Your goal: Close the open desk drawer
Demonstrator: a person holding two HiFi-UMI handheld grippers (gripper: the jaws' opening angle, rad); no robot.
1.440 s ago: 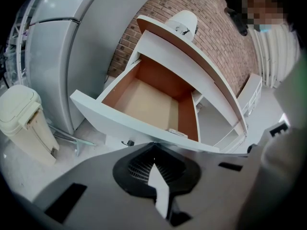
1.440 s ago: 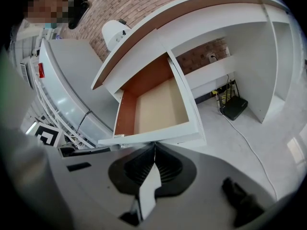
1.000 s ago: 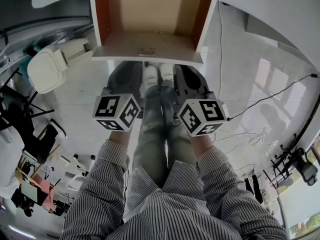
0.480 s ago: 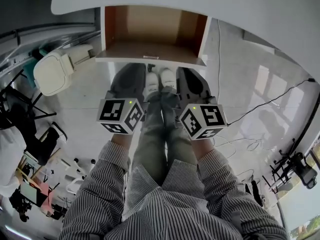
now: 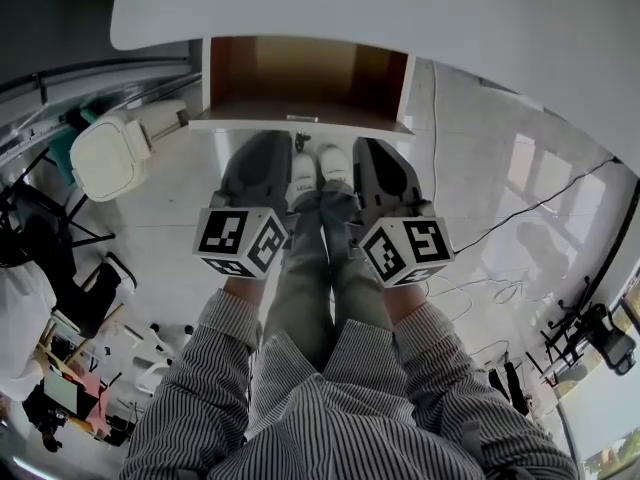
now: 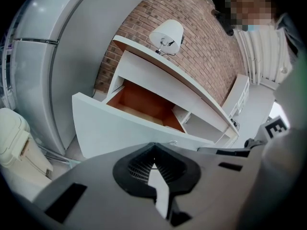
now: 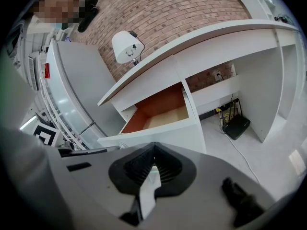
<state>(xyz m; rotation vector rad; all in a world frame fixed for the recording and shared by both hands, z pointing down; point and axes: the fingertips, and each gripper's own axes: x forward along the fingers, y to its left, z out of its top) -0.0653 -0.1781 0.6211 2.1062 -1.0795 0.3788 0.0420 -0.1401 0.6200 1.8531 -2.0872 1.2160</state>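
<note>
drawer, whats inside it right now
The drawer looks empty: only its bare tan floor and reddish-brown side walls show. Its rear part runs under the desk top, and its white front panel covers the nearest strip of floor, so those parts cannot be checked.

The left gripper point(image 6: 152, 148) has its jaws pressed together with nothing between them, tips aimed right at the white front panel of the drawer point(image 6: 112, 128). Can't tell if they actually touch it. The drawer's open, so you get a peek at the orange-brown inside just past the panel. It sits under the top of a white desk point(image 6: 158, 79), with a white lamp point(image 6: 166, 34) up on the desktop and a brick wall point(image 6: 192, 23) behind. There's a big grey panel point(image 6: 72, 56) on the left and some cream-coloured thing point(image 6: 14, 143) down in the corner.
</note>
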